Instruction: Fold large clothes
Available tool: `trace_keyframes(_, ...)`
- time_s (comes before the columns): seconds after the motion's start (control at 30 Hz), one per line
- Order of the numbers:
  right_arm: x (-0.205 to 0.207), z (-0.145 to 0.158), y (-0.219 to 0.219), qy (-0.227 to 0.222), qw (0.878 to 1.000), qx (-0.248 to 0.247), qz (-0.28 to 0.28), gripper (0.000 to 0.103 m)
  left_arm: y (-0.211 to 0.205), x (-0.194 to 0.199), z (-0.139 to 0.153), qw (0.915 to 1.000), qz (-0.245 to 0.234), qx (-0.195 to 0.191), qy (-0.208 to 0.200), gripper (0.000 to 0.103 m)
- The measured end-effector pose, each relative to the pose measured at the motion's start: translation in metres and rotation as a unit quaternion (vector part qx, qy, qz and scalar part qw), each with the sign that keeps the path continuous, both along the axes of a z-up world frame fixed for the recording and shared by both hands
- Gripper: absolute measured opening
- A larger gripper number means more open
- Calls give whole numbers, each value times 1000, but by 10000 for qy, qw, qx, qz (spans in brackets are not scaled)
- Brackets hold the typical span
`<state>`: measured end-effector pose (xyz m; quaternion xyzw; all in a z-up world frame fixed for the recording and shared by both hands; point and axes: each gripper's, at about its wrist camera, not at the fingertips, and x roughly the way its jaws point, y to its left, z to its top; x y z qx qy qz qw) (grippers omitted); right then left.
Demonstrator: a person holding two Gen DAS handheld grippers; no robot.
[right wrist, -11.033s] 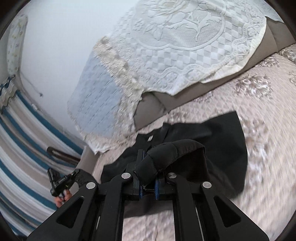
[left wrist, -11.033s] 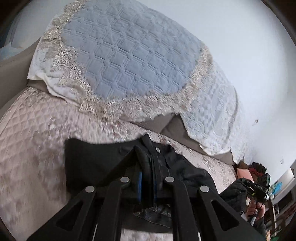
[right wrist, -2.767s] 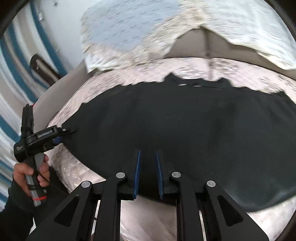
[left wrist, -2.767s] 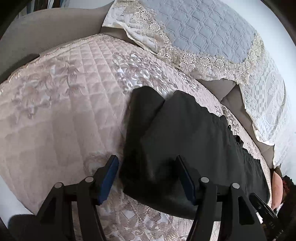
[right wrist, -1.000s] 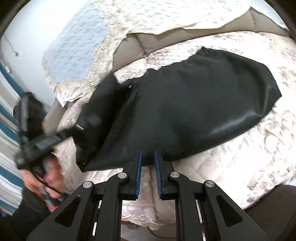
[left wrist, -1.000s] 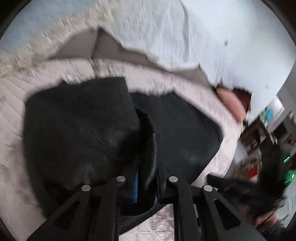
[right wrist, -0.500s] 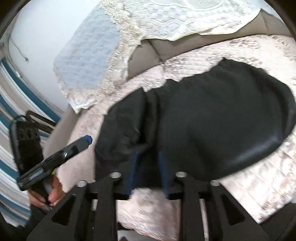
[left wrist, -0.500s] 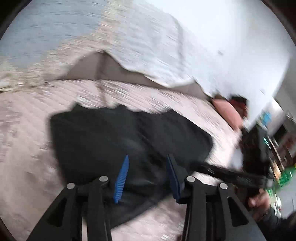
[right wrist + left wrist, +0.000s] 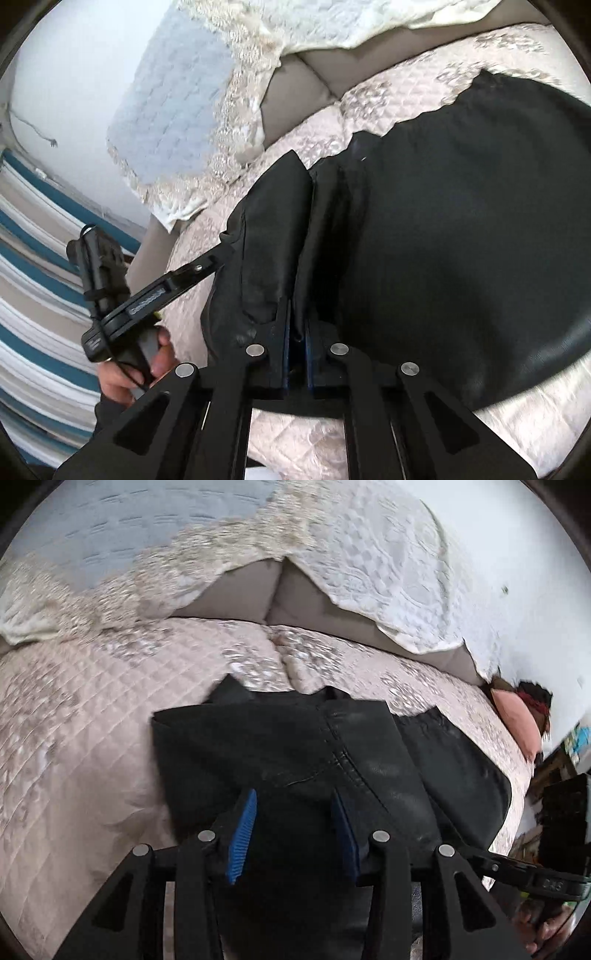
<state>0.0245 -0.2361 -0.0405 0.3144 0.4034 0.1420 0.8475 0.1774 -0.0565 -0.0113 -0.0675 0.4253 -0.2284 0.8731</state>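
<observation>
A black garment point(image 9: 295, 753) lies folded on the quilted pink sofa seat point(image 9: 92, 716); it also shows in the right wrist view point(image 9: 461, 240). My left gripper point(image 9: 293, 827) is open, its blue pads spread over the garment's near edge and holding nothing. My right gripper point(image 9: 295, 325) is shut on a fold of the black garment at its near left edge. The left gripper also shows from the side in the right wrist view point(image 9: 221, 254), its tips at the garment's left edge.
A blue and lace cover point(image 9: 122, 542) and a white lace cover point(image 9: 388, 565) drape the sofa back. A pink cushion point(image 9: 517, 723) lies at the far right end. A striped curtain point(image 9: 33, 258) hangs at the left of the right wrist view.
My left gripper let go of the garment fold and opened. My right gripper moved in to the garment's left edge and closed on a fold.
</observation>
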Motion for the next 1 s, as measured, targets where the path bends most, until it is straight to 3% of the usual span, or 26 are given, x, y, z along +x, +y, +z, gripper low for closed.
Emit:
trace_keyframes(0.17, -25, -47, -14, 605, 9972, 279, -338, 6, -29, 6, -23, 9989, -355, 252, 159, 45)
trace_keyframes(0.37, -27, -52, -10, 626, 9975, 19, -322, 6, -39, 5, -29, 9975, -347, 599, 108, 46)
trace_keyframes(0.43, -28, -53, -11, 625, 9976, 10, -296, 6, -40, 3, -23, 9972, -315, 674, 122, 46)
trace_keyframes(0.53, -28, -48, -9, 535, 9982, -152, -211, 7, -43, 0, 0, 9990, -357, 283, 34, 45)
trace_keyframes(0.67, -26, -48, -10, 529, 9982, -205, -212, 7, -72, 10, 18, 9975, -367, 508, -341, 46)
trace_keyframes(0.83, -29, -44, -12, 472, 9985, -225, -187, 7, -97, 45, -27, 9944, -260, 1010, 161, 48)
trace_keyframes(1.0, -26, -47, -13, 465, 9985, -207, -178, 8, -99, 45, -42, 9934, -133, 1132, -113, 51)
